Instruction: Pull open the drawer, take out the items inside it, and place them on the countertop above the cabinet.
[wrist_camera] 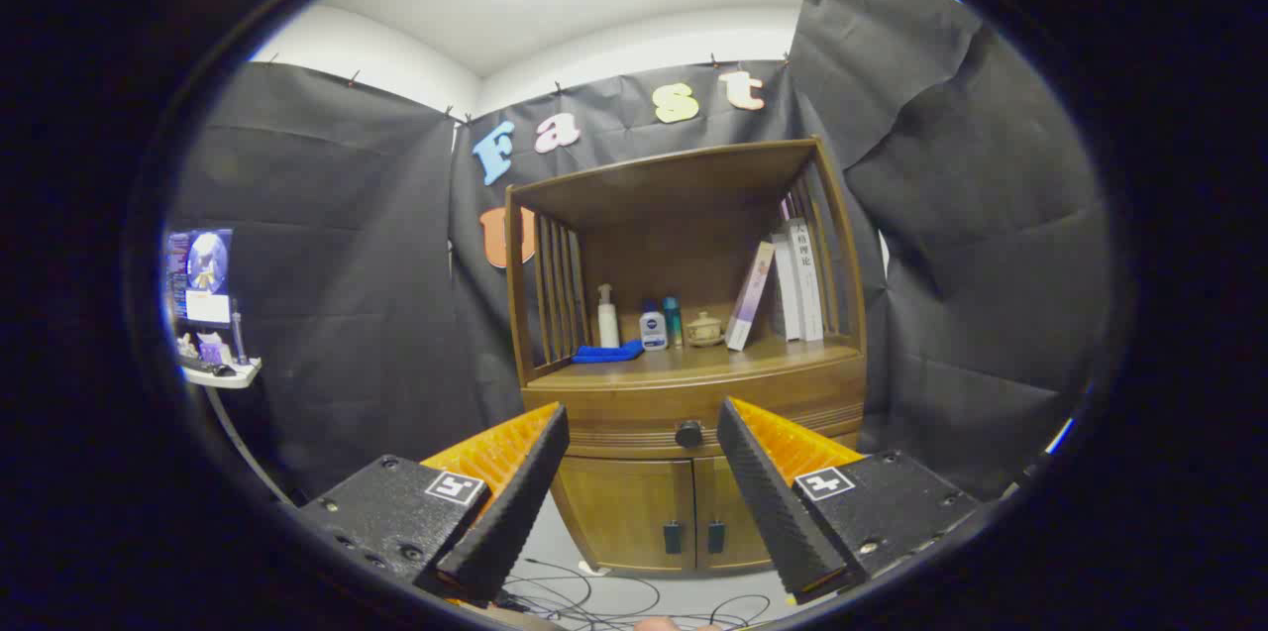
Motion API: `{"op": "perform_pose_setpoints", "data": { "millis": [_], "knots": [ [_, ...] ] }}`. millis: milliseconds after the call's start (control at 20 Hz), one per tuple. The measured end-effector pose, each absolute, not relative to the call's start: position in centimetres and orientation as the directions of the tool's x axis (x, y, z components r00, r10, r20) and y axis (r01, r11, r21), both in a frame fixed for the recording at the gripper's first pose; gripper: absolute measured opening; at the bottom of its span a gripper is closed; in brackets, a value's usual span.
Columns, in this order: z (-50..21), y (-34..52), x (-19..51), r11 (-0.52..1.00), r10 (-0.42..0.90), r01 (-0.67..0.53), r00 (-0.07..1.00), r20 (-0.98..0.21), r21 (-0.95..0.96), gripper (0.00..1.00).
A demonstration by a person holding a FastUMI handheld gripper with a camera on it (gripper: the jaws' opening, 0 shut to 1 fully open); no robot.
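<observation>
The gripper (642, 418) stands wide open with nothing between its two orange-and-black fingers (515, 502), each base carrying a small square black-and-white marker. In the gap between the fingertips, well beyond them, sits the round dark knob (688, 433) of the drawer (634, 413), which is shut flush in the front of a brown wooden cabinet (684, 354). Below the drawer are two closed doors (659, 512) with small dark handles. On the countertop (693, 362) above the drawer, under a slatted open shelf frame, stand a blue cloth (606, 352), a white pump bottle (607, 316), a small white bottle with a dark blue label (653, 328), a teal tube (673, 321), a little lidded jar (704, 329), a leaning pale book (750, 295) and upright white books (798, 279); one spine has dark characters too small to read. Cables (594, 596) lie on the floor before the cabinet. Off to the left, a small stand (210, 314) holds a screen and bits of gear.
</observation>
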State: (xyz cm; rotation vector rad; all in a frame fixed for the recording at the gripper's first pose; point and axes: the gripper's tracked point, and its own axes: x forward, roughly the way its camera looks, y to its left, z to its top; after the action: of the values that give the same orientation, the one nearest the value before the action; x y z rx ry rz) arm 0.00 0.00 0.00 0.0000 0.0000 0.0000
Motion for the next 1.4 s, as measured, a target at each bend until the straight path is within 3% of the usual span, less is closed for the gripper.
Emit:
{"op": "perform_pose_setpoints", "data": {
  "millis": [1000,1400],
  "knots": [
    [-1.4,-1.0,1.8,0.998,-0.058,0.057,0.998,-0.018,-0.005,0.99],
    [-4.7,-2.8,12.3,0.994,-0.102,0.104,0.992,-0.08,0.018,0.99]
  ]
}}
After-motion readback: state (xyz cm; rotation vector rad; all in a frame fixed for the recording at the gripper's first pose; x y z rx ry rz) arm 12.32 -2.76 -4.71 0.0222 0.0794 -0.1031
